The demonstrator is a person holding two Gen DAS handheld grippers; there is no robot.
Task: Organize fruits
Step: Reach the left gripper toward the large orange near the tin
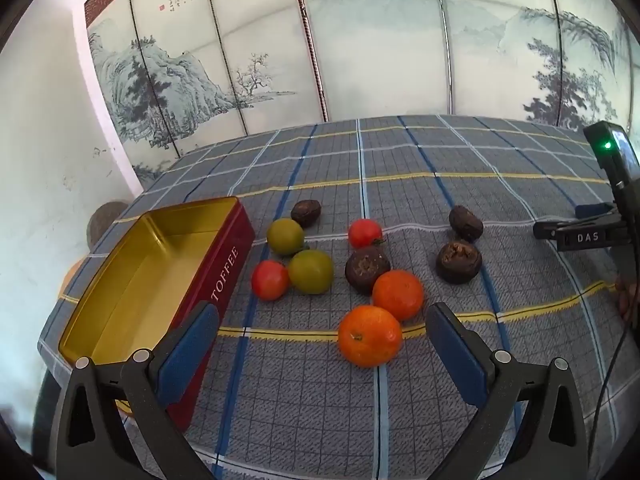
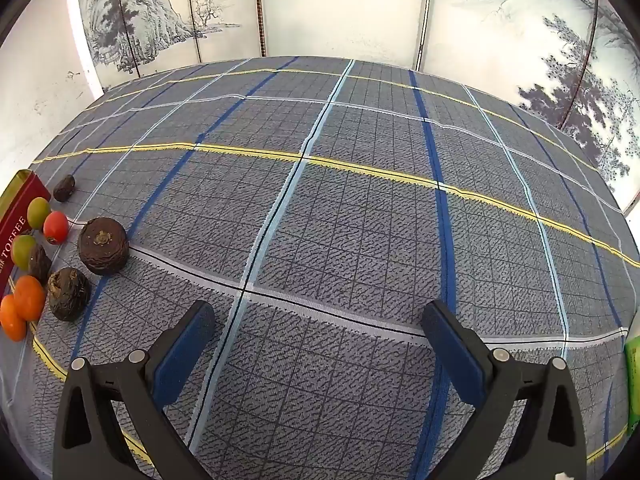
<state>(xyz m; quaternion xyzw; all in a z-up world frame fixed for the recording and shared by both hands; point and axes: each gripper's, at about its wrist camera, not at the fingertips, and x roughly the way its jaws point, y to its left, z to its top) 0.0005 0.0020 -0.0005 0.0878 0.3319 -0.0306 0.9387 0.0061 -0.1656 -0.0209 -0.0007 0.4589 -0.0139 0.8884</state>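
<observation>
Both the left hand-held gripper (image 1: 322, 320) and the right hand-held gripper (image 2: 318, 318) hung wide open and empty above the checked surface (image 1: 400, 160), where oranges (image 1: 370, 336), tomatoes (image 1: 270, 280) and dark fruits (image 1: 458, 262) lay loose beside the empty toffee tin (image 1: 160, 272).

A: Where does the left wrist view look from?

B: From behind the left tongs (image 1: 322, 322), tilted down across the table (image 1: 400, 152), close over the fruit pile (image 1: 360, 272) and the toffee tin (image 1: 224, 276), facing the painted screen (image 1: 360, 40).

A: And the right?

B: Steeper, behind the right tongs (image 2: 318, 320), nearer the cloth. Both share the fruit and tin (pushed to its left edge) and the screen.
</observation>
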